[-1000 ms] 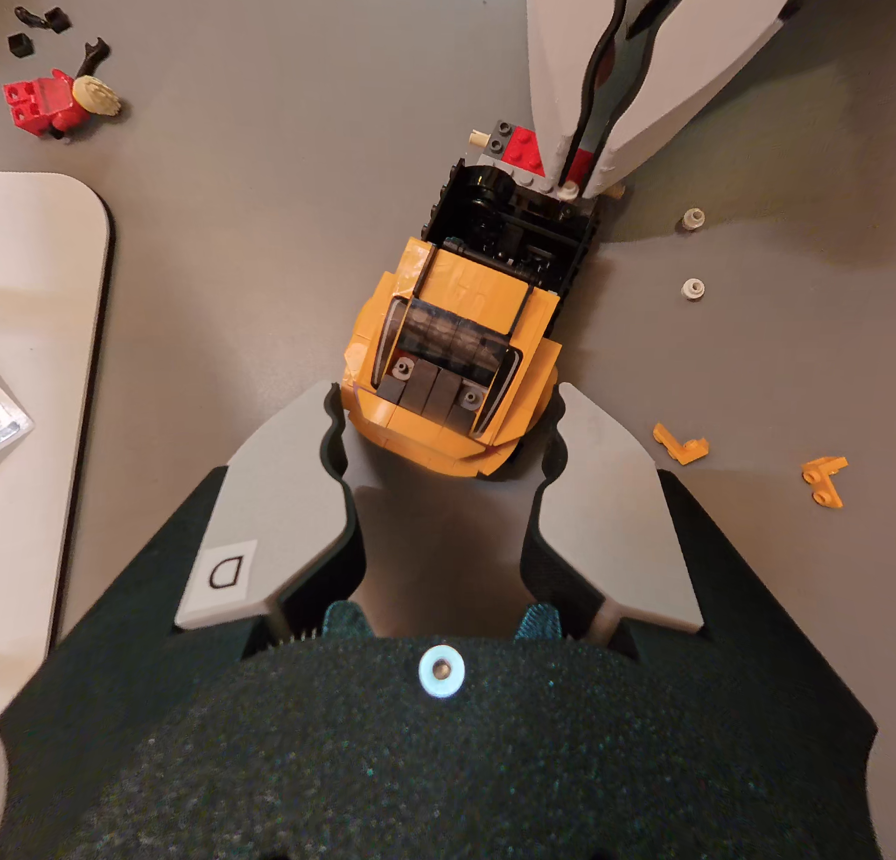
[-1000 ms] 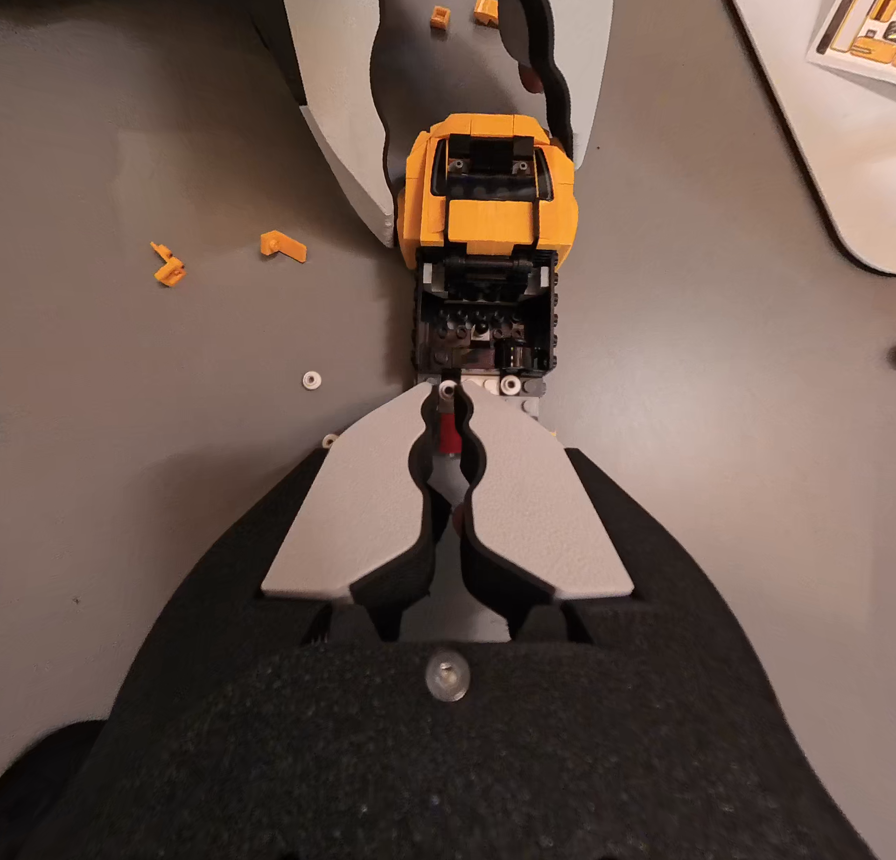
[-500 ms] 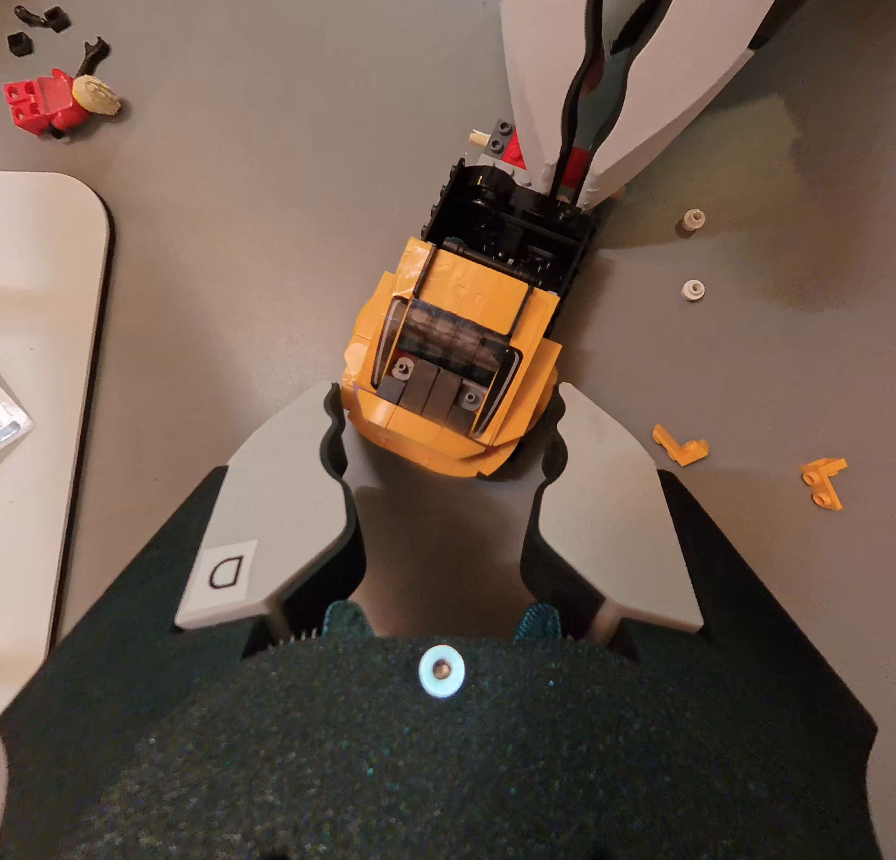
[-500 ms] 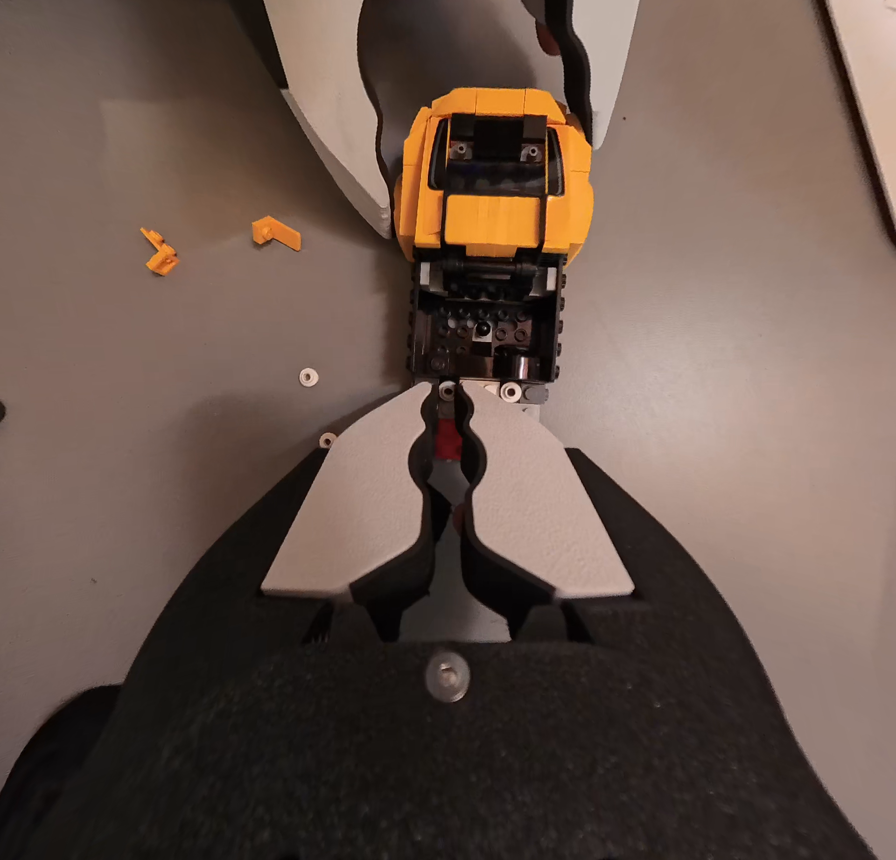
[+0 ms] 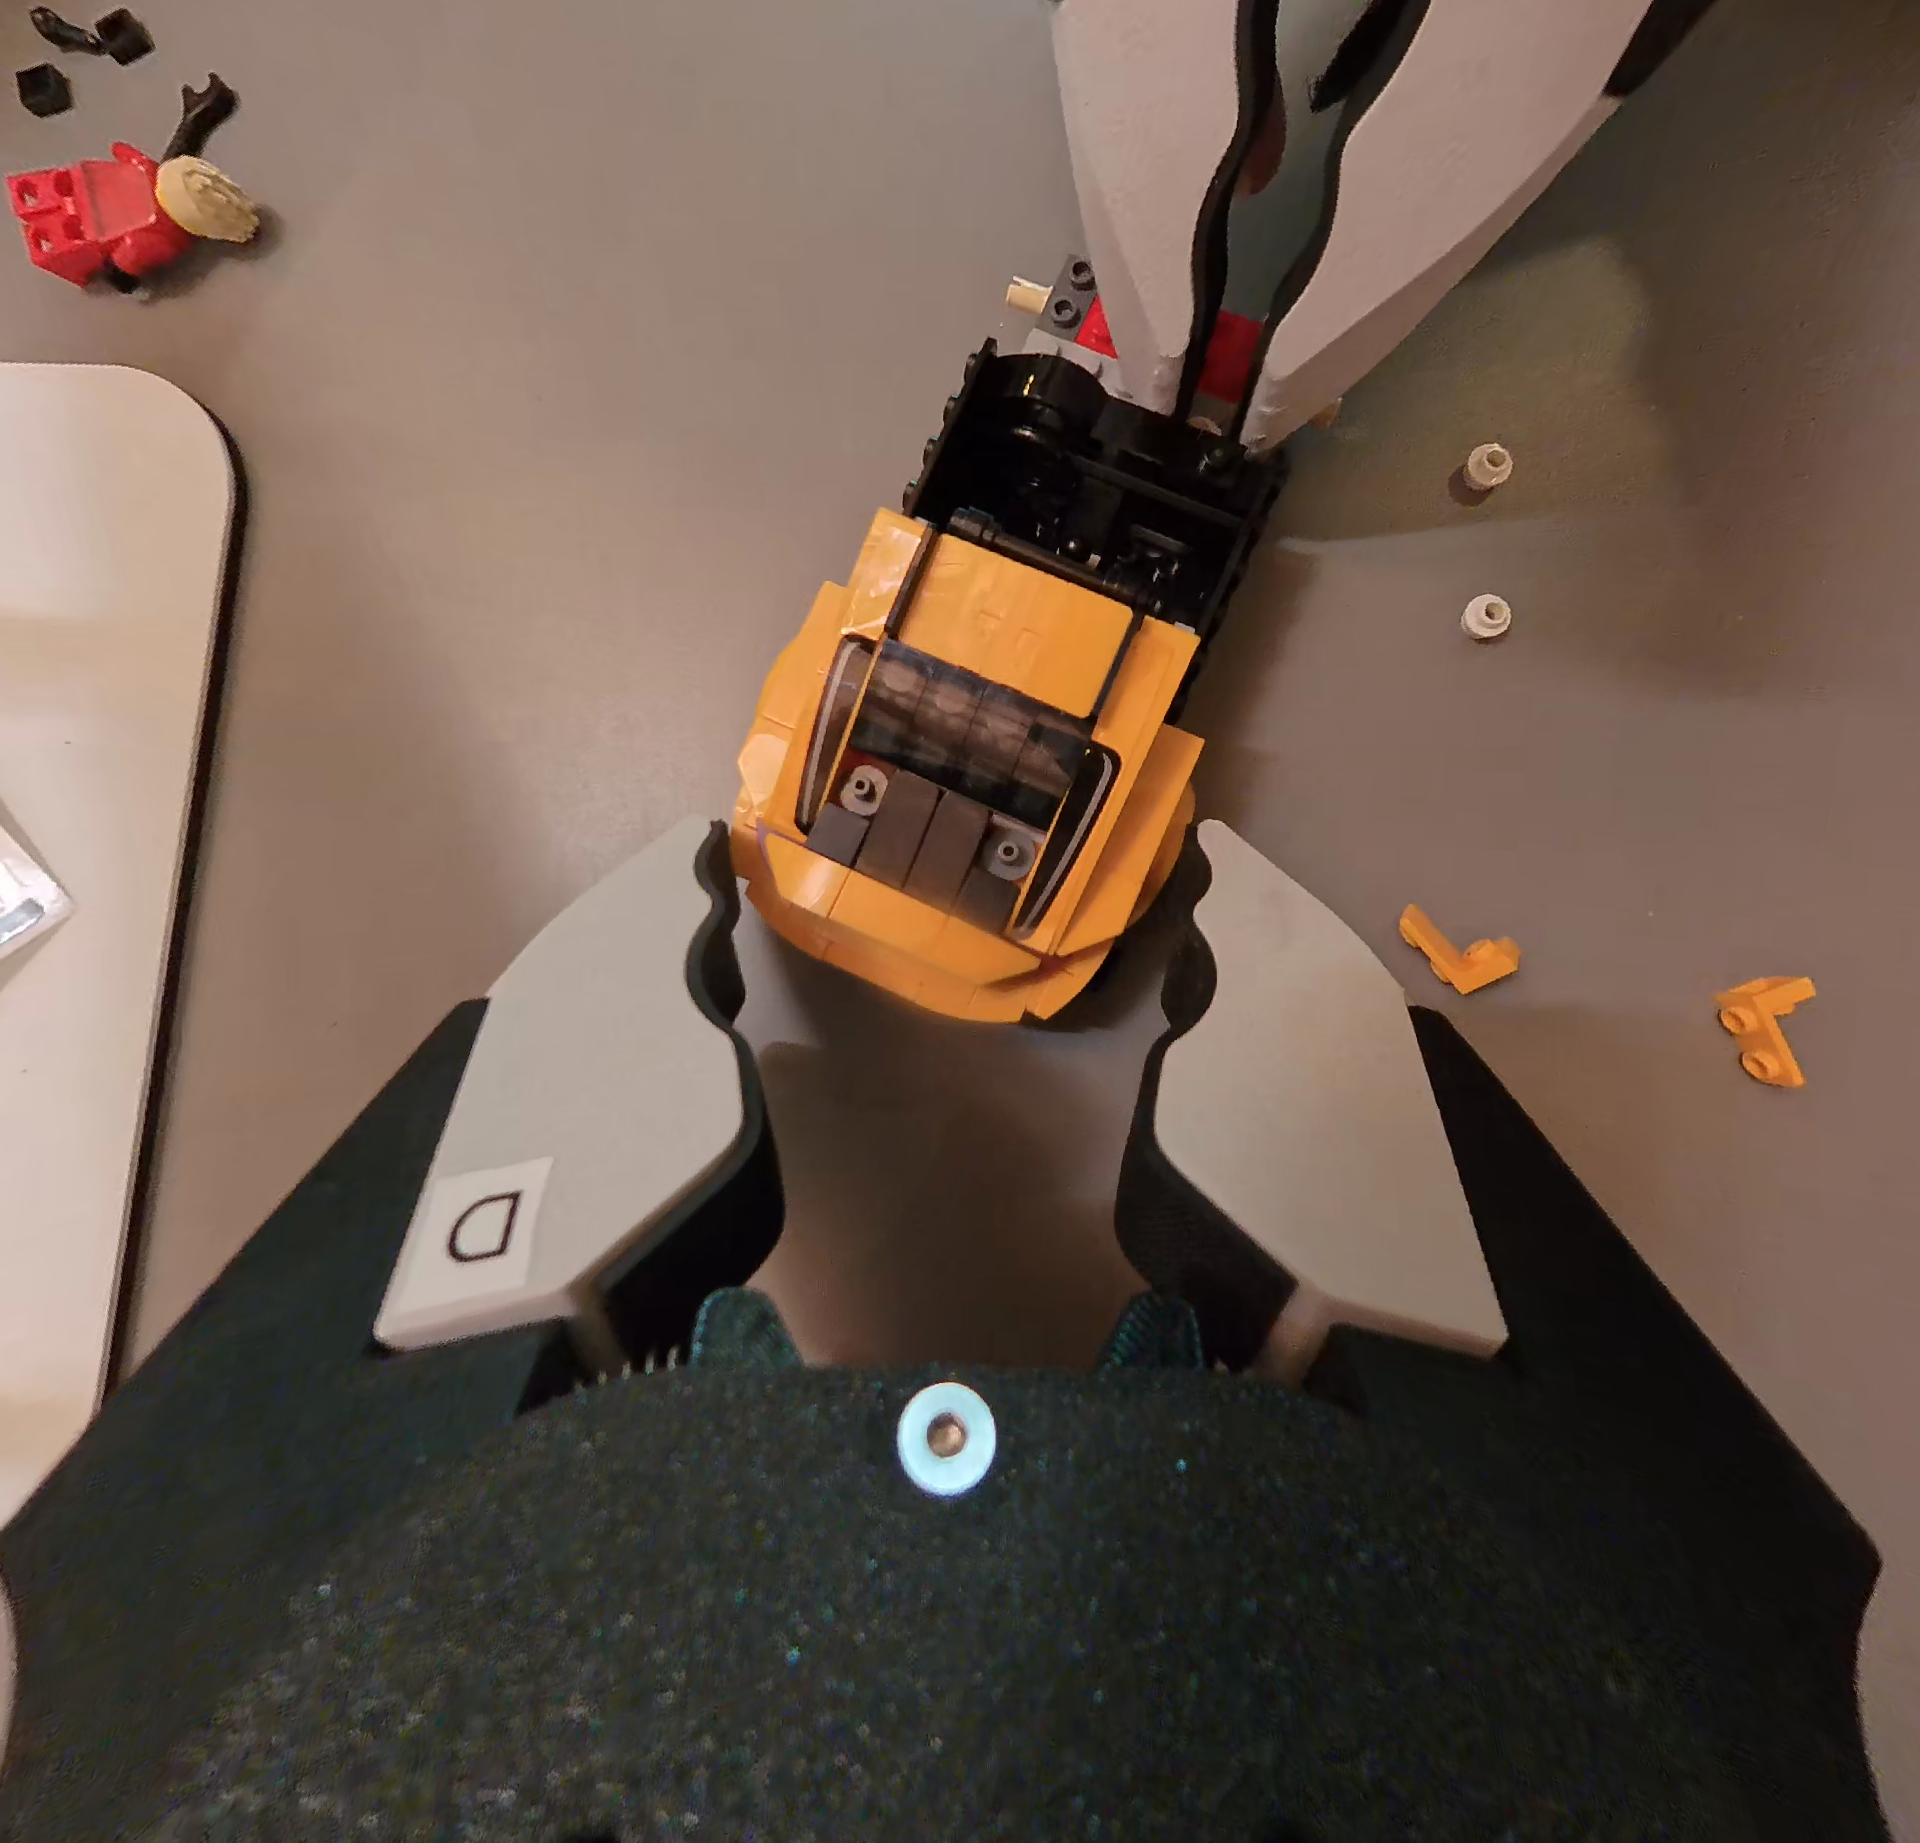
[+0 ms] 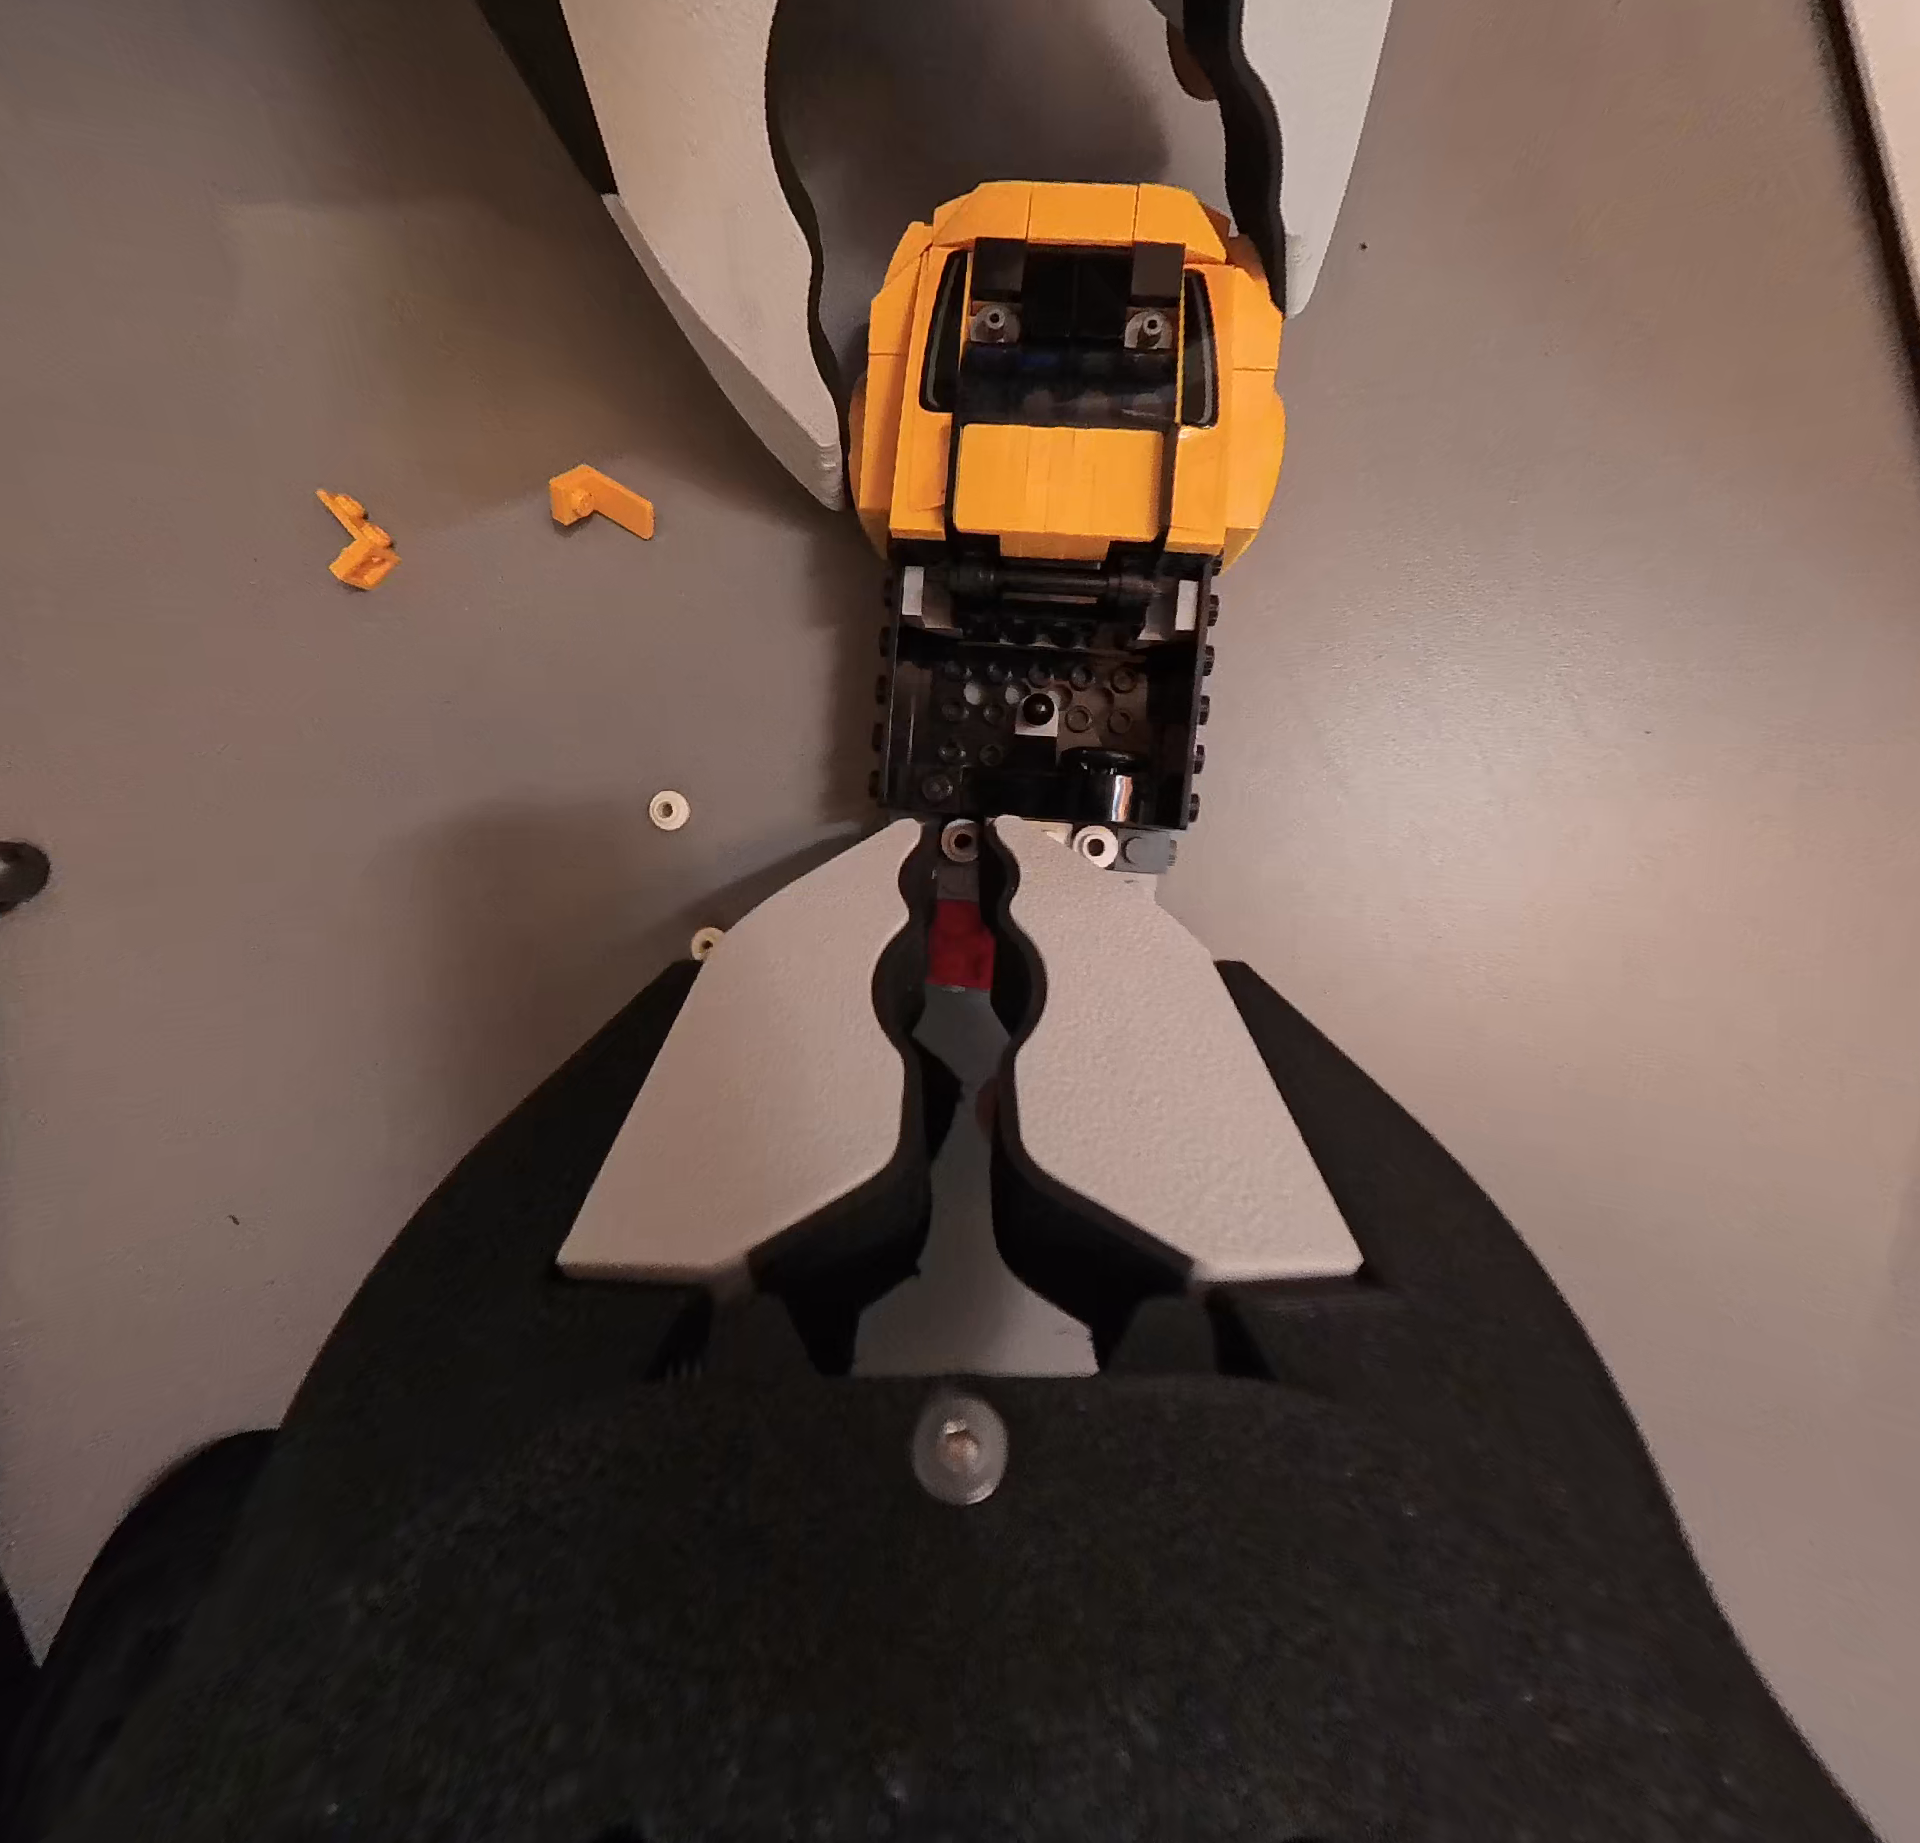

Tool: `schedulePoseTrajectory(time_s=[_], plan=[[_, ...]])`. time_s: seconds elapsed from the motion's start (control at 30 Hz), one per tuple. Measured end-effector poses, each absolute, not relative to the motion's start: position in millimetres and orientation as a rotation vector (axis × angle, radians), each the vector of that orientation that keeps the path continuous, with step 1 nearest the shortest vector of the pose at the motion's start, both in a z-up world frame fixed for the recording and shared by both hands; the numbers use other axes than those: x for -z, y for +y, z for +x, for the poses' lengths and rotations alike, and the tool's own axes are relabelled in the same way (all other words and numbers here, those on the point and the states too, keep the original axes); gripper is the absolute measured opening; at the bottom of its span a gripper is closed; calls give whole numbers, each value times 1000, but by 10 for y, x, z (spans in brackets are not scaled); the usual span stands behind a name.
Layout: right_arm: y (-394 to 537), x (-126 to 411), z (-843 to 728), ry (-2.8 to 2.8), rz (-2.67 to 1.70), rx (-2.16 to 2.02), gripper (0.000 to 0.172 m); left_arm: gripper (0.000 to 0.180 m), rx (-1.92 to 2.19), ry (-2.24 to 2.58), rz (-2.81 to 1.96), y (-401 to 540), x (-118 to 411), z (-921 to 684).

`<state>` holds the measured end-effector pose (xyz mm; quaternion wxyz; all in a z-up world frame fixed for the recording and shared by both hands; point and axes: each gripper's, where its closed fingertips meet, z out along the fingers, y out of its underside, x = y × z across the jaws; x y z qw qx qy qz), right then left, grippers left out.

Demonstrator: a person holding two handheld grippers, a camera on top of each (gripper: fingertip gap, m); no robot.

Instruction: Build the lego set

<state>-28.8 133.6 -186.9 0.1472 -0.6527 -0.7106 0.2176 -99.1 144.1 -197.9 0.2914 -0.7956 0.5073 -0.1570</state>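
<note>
Since a second ago: right gripper [image 6: 971,837] sits a little lower over the car's rear in the left wrist view, covering more of the red brick; the car and left gripper are where they were.
Toy car: orange brick-built car [image 5: 977,754] lies on the grey table [image 5: 520,339], with its black open rear bay [image 6: 1039,713] towards the right gripper and its orange end between the left gripper's fingers.
Left gripper [image 5: 956,848]: spread wide around the car's orange end; whether the pads press on the car's sides I cannot tell.
Right gripper: nearly closed, its fingertips against the rear edge of the car, with a small round pale stud [image 6: 958,841] and a red brick [image 6: 961,946] showing in the narrow slot between its fingers; whether it pinches them I cannot tell.
Loose parts: two orange bracket pieces [image 5: 1455,952] and [image 5: 1761,1024], two pale round studs [image 5: 1486,614] and [image 5: 1488,463].
Far corner: red minifigure [image 5: 114,219] and small black bits [image 5: 83,48].
Left edge: white board [image 5: 94,754] with rounded corner.
</note>
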Motion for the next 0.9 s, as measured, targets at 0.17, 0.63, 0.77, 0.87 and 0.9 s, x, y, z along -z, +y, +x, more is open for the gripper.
schedulePoseTrajectory(time_s=[0.17, 0.63, 0.77, 0.87, 0.9], plan=[[1321, 1853, -288, -2026, -1877, -653, 9, 80, 419, 1352, -2121, 1441, 1979, -990], [1310, 1803, -267, -1993, -1839, -681, 5, 80, 419, 1352, -2122, 1441, 1977, -991], [1320, 1842, -268, -2013, -1812, -614, 5, 80, 418, 1352, -2123, 1441, 1977, -990], [1329, 1869, -262, -2029, -1804, -584, 4, 80, 418, 1352, -2123, 1441, 1977, -990], [1334, 1871, -262, -2032, -1800, -577, 4, 80, 417, 1352, -2123, 1441, 1976, -991]])
